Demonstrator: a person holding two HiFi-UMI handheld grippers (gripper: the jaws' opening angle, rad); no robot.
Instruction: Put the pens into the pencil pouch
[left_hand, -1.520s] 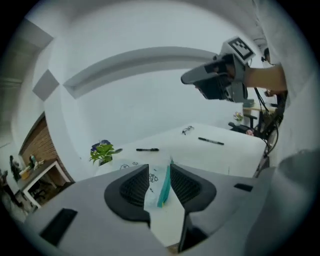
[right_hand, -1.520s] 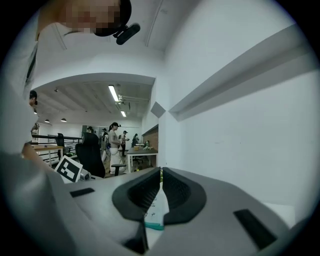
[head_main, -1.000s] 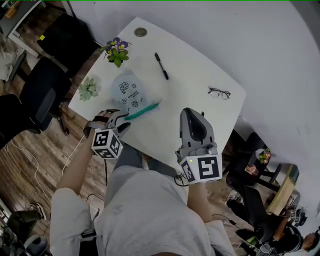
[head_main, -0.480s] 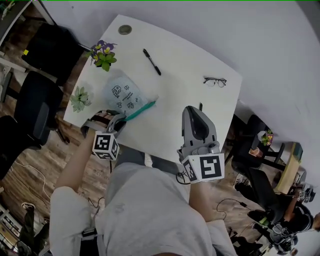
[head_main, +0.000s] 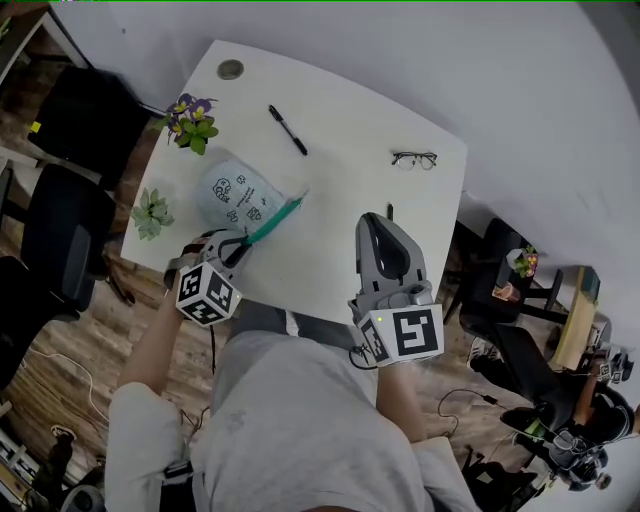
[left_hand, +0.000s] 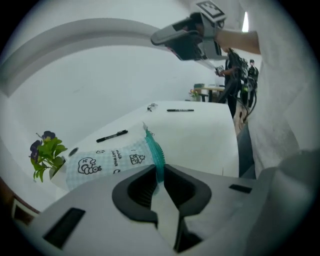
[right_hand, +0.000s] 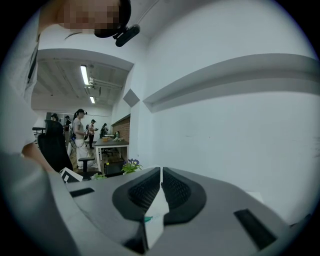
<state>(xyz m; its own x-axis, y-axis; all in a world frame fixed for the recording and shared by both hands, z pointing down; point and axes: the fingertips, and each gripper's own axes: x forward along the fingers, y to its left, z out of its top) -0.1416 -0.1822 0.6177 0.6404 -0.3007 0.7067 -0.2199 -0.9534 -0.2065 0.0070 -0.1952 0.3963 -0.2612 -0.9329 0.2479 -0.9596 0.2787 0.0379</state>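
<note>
Table (head_main: 340, 190): carries everything; no pen is packed yet, as far as the views show.
Pencil pouch (head_main: 235, 192): flat, at the table's 9 o'clock side.
Left claw (left_hand: 159, 172): just narrowed, pinching the pouch's teal zipper edge.
Right claw (right_hand: 161, 175): closed, empty.
Black pen (head_main: 287, 129): at the pouch's 1 o'clock.
Second pen (left_hand: 180, 110): at the pouch's 3 o'clock.

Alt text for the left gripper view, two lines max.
The left gripper, whose jaws have just been closing, pinches the teal zipper edge of the patterned pencil pouch lying on a white table. A black pen lies just beyond the pouch, a second pen farther back, and a potted flower stands at left.
</note>
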